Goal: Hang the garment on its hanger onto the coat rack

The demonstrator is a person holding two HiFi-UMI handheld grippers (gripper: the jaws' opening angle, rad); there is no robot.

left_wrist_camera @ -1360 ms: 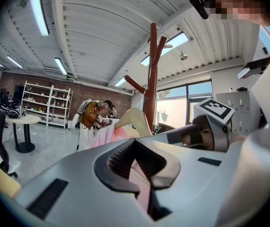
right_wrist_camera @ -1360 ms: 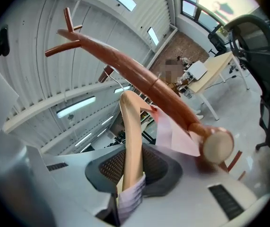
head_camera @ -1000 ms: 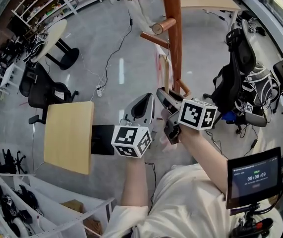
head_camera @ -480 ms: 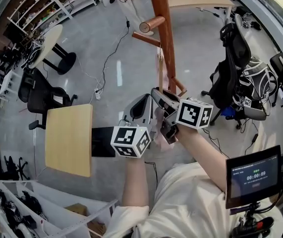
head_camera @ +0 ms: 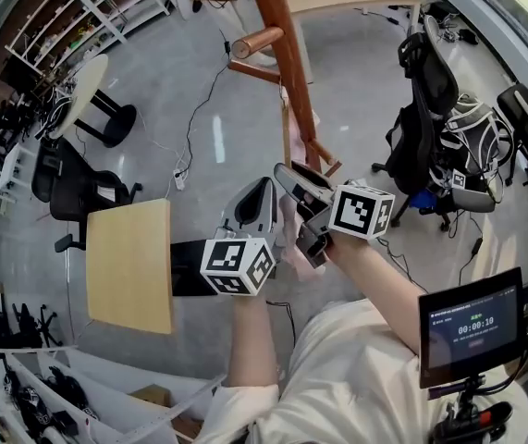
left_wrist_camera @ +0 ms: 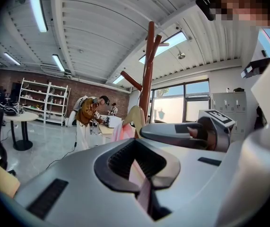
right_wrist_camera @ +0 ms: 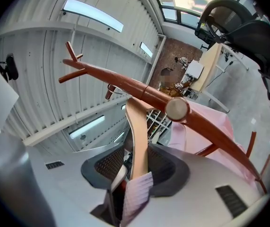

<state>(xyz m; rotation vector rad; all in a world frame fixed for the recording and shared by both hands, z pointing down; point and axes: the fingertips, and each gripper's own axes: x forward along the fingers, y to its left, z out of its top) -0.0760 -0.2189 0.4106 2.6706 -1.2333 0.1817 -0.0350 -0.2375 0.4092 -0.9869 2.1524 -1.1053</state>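
The red-brown coat rack [head_camera: 280, 58] rises ahead, with a round-ended peg [head_camera: 246, 44] pointing left. A pale wooden hanger [head_camera: 287, 135] carrying a pink garment [head_camera: 290, 234] stands upright close beside the pole. My right gripper [head_camera: 289, 174] is shut on the hanger's lower arm; in the right gripper view the hanger [right_wrist_camera: 137, 141] and a striped pink fold [right_wrist_camera: 135, 195] sit between the jaws of the right gripper [right_wrist_camera: 135, 169], under the rack's pole [right_wrist_camera: 135, 86]. My left gripper [head_camera: 259, 192] is shut on the pink fabric [left_wrist_camera: 135, 174], which runs between its jaws.
A light wooden table [head_camera: 129, 265] stands at the left below me. Black office chairs [head_camera: 425, 109] with bags crowd the right. A round table [head_camera: 92, 86] and shelving [head_camera: 88, 12] lie far left. Cables [head_camera: 199, 118] run over the grey floor. A person [left_wrist_camera: 88, 112] stands in the distance.
The rack and hanger have slid left and up in the head view as the view shifted. Both grippers keep their hold and stay close together by the pole.
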